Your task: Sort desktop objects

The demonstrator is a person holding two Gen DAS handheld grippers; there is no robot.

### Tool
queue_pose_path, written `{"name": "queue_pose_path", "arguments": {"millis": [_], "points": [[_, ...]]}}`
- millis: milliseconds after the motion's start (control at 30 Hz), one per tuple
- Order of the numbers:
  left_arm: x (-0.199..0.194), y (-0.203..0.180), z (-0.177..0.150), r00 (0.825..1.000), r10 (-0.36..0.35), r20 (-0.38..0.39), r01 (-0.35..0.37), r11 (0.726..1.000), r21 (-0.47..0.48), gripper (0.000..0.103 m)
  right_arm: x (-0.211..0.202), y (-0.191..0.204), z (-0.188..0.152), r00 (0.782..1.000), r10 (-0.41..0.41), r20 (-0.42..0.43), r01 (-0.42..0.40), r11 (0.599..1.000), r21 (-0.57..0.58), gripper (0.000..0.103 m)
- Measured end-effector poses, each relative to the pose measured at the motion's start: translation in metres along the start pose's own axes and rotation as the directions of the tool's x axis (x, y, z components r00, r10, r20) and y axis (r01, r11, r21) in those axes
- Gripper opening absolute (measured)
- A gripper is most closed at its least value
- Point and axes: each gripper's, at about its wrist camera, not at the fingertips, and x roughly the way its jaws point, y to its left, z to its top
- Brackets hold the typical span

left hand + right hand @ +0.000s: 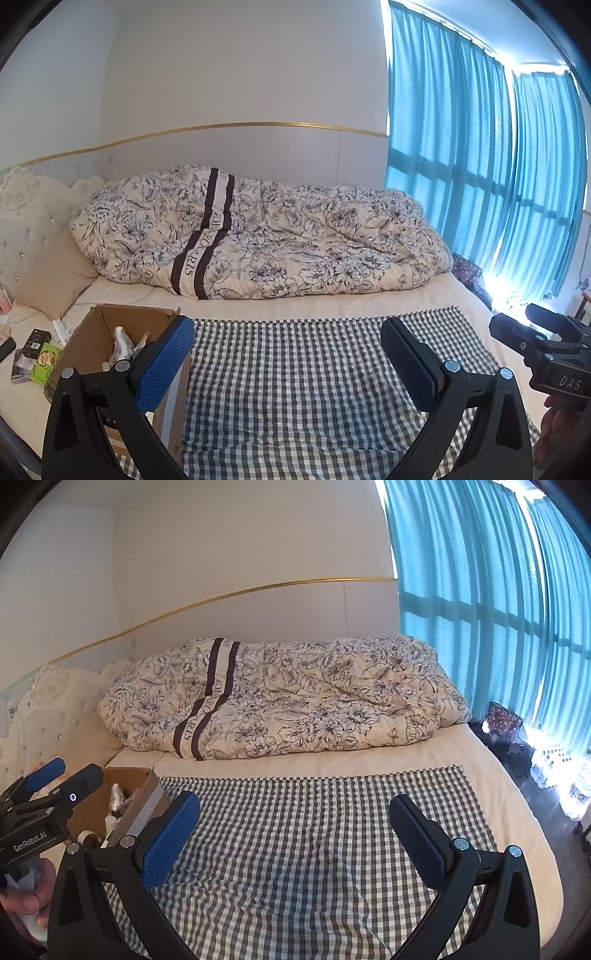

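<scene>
1. Blue dimpled pads lined my left gripper [287, 341], whose fingers stood wide apart with nothing between them, over a grey-and-white checked cloth [295, 369] spread on the bed.
2. My right gripper [294, 821] was likewise spread wide and empty over that cloth.
3. White lettering "DAS" showed on the right gripper's black body in the left view; "GenRobot.AI" showed on the left gripper's body in the right view.
4. Letters on the cream floral quilt's [258, 236] dark stripes read partly "ADE" and "ROUARIS"; I could not read the rest.
5. An open brown cardboard box [88, 343] stood at the cloth's left edge, holding whitish crumpled items I could not identify; from the right view small white bottle-like things showed inside it too.
6. Left of the box lay a green packet [45, 363] with a cartoon face and a small black carton [35, 341], their print too small to read.
</scene>
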Motion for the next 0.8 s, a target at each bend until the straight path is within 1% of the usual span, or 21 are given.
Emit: {"name": "queue_pose_path", "arguments": {"millis": [233, 433, 800], "points": [[0.012, 0.003, -0.004, 1.000, 0.002, -0.022, -0.002, 1.000, -0.004, 0.103, 0.012, 0.003, -0.002, 1.000, 0.014, -0.017, -0.014, 1.000, 0.003, 0.103], [0.015, 0.005, -0.005, 1.000, 0.007, -0.024, -0.007, 1.000, 0.000, 0.103, 0.017, 0.005, -0.002, 1.000, 0.017, -0.025, -0.017, 1.000, 0.007, 0.103], [0.016, 0.005, -0.007, 1.000, 0.011, -0.029, -0.011, 1.000, 0.003, 0.103, 0.016, 0.008, -0.003, 0.999, 0.024, -0.026, -0.024, 1.000, 0.011, 0.103]]}}
